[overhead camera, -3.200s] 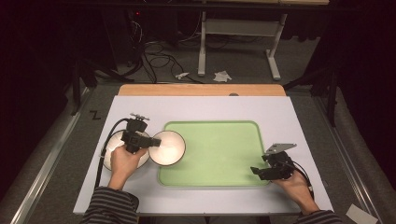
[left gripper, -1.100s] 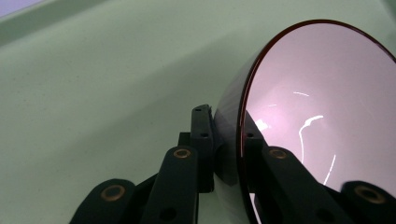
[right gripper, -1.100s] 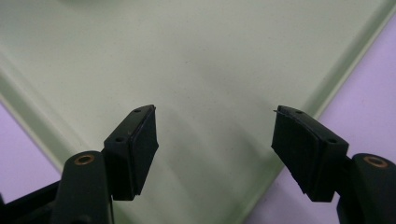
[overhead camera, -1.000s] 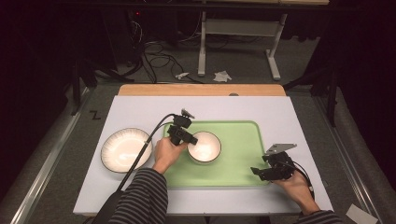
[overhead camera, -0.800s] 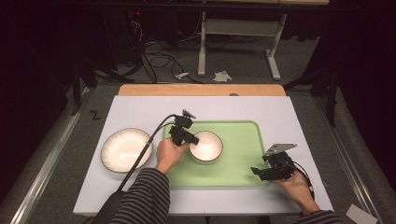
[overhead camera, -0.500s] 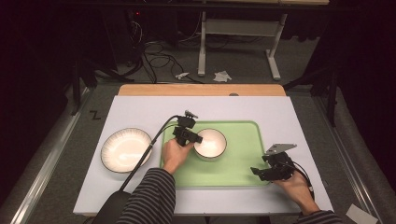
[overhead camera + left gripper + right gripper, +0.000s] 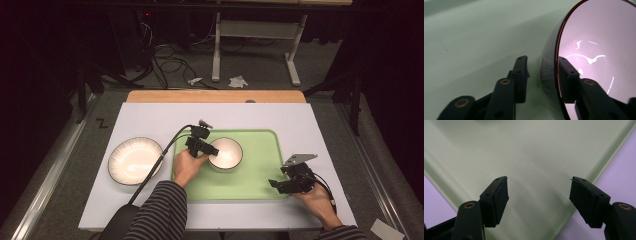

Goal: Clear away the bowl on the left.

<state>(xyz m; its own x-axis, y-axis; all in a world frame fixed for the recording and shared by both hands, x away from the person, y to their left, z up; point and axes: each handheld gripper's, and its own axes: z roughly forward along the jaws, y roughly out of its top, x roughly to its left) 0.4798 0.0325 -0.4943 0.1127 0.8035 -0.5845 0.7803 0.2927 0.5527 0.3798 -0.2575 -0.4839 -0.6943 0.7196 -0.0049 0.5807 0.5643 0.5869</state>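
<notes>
Near edge, right: the right hand-held gripper point(image 7: 292, 182) rests by the tray's near right corner, jaws spread and holding nothing.
Right gripper view: its own jaws point(image 7: 539, 202) stand wide apart over a corner of the green tray point(image 7: 529, 150), with pale counter point(image 7: 621, 170) beyond the rim on both sides; the high view is too small to show that gap.
Middle, left half of tray: the left hand-held gripper point(image 7: 204, 146) is at the near left rim of the small bowl point(image 7: 226, 153), which sits on the green tray point(image 7: 260, 172).
Left gripper view: one jaw sits inside the bowl point(image 7: 599, 50) against its pale inner wall, the other outside and apart from the dark outer wall, so the left hand-held gripper point(image 7: 542, 75) straddles the rim with a slack gap rather than clamping it.
Left of tray: a larger ribbed bowl point(image 7: 135, 160) sits on the bare counter point(image 7: 150, 120), well apart from the hand.
Progress, as a judgement: the small bowl looks placed on the tray and the grip appears to be loosening; the ribbed bowl is left to move, if both belong there.
High view adds: the layout of both bowls, which neither gripper view gives.
</notes>
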